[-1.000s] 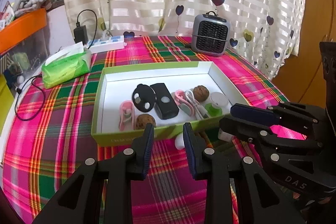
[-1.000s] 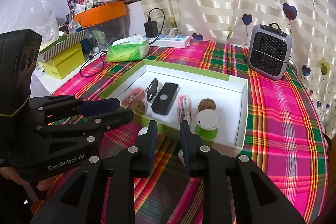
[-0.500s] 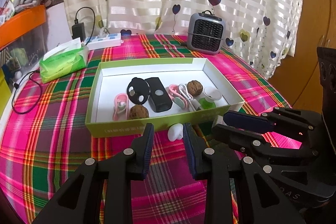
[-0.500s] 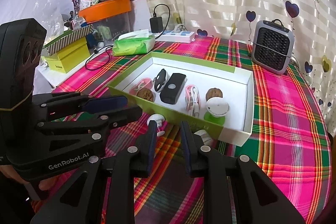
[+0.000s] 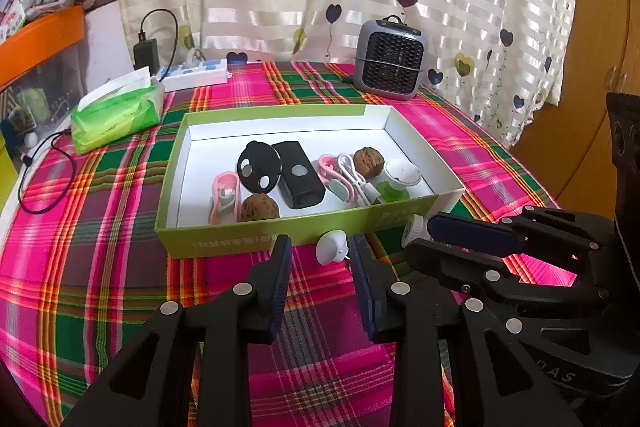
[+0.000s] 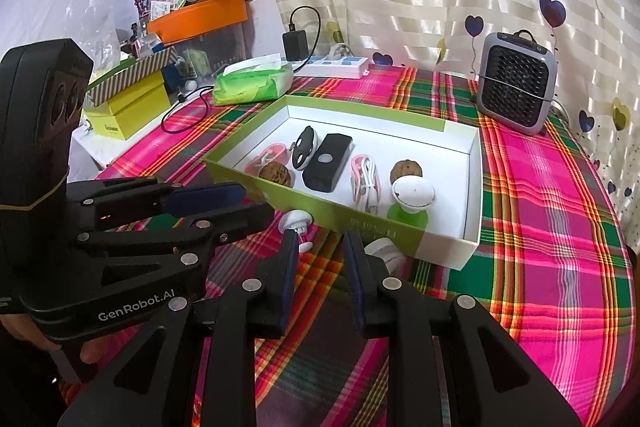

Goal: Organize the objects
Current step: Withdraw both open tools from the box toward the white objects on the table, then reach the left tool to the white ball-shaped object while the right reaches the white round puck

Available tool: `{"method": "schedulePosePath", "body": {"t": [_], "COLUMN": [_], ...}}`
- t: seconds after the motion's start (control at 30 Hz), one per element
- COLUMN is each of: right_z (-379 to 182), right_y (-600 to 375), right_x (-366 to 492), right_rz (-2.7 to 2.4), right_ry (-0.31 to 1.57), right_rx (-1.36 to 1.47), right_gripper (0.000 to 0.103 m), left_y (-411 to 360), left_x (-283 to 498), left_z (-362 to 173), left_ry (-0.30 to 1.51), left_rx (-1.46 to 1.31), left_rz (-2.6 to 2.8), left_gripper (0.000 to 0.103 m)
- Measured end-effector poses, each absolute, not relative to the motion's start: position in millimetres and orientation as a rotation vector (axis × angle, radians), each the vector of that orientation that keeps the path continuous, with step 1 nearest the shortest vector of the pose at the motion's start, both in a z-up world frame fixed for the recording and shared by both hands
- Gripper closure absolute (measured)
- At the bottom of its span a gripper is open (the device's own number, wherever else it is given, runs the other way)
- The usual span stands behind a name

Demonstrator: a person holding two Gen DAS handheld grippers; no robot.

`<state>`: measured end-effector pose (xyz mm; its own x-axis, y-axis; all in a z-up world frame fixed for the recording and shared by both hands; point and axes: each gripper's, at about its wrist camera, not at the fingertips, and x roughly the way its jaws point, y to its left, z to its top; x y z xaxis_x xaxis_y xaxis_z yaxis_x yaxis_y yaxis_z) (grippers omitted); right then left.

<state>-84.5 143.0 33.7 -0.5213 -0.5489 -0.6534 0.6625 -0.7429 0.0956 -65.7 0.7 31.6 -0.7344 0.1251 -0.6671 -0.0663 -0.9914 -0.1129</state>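
Note:
A green box [image 5: 280,233] [image 6: 472,187] with a white inside lies on the plaid cloth. It holds a black power bank [image 5: 298,173] [image 6: 326,167], a black oval case [image 5: 258,167], two walnuts [image 5: 258,207] [image 5: 368,159], pink clips, a white cable and a white-and-green knob [image 6: 412,193]. Two small white pieces lie outside against the box's near wall [image 5: 332,247] [image 6: 294,221] [image 6: 384,251]. My left gripper [image 5: 320,259] [image 6: 224,205] is open and empty in front of one. My right gripper [image 6: 318,247] [image 5: 432,233] is open and empty beside it.
A grey mini heater [image 5: 390,59] [image 6: 516,83] stands behind the box. A green tissue pack [image 5: 116,113] [image 6: 252,81], a white power strip [image 5: 196,75] and a black cable [image 5: 44,183] lie at the back left. Yellow boxes [image 6: 128,107] and an orange bin [image 6: 200,17] stand beyond the table's left edge.
Both grippers have pulled back from the box and risen a little, so the two white pieces in front of the box show more fully. Both stay open.

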Motion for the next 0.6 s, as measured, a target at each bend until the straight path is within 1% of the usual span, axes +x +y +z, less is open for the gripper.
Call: {"method": "schedulePosePath", "body": {"t": [0.6], "right_z": [31.2], "right_y": [151.1], "right_x": [-82.3], "right_rz": [-2.263], "right_ry": [0.21], "right_rx": [0.9], "right_gripper": [0.078], "left_y": [5.3], "left_x": [-63.4], "left_z": [28.9], "left_ry": [-0.128], "left_rx": [-1.098], "left_rz": [2.801], "left_gripper": [0.068]}}
